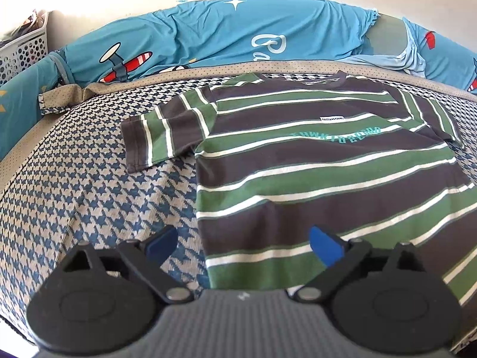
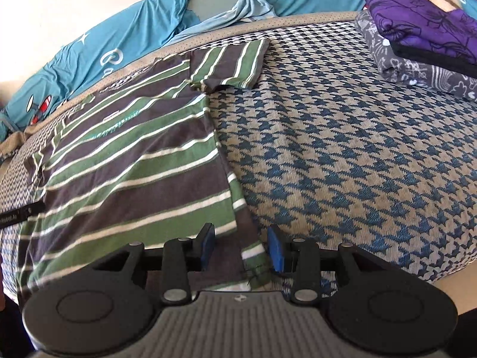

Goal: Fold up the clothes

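Left wrist view: the left gripper [image 1: 243, 246] hangs released, its fingers [image 1: 325, 246] spread wide over the near left edge of the shirt [image 1: 313, 179]. The shirt lies flat on the bed [image 1: 89, 179], face up, with one sleeve [image 1: 152, 140] spread out ahead and left of the fingers. One pad is above the fabric, the other above bare bed. Nothing is gripped.

Right wrist view: the right gripper [image 2: 241, 247] is partly open, straddling the shirt's near right hem corner [image 2: 253, 256]. Whether the pads already touch the cloth cannot be told. A stack of folded clothes [image 2: 417, 44] sits far ahead to the right.

The likely risk: pinching only the top layer, or catching the bed cover too, so the fold drags or skews. Uneven lifts would twist the hem.
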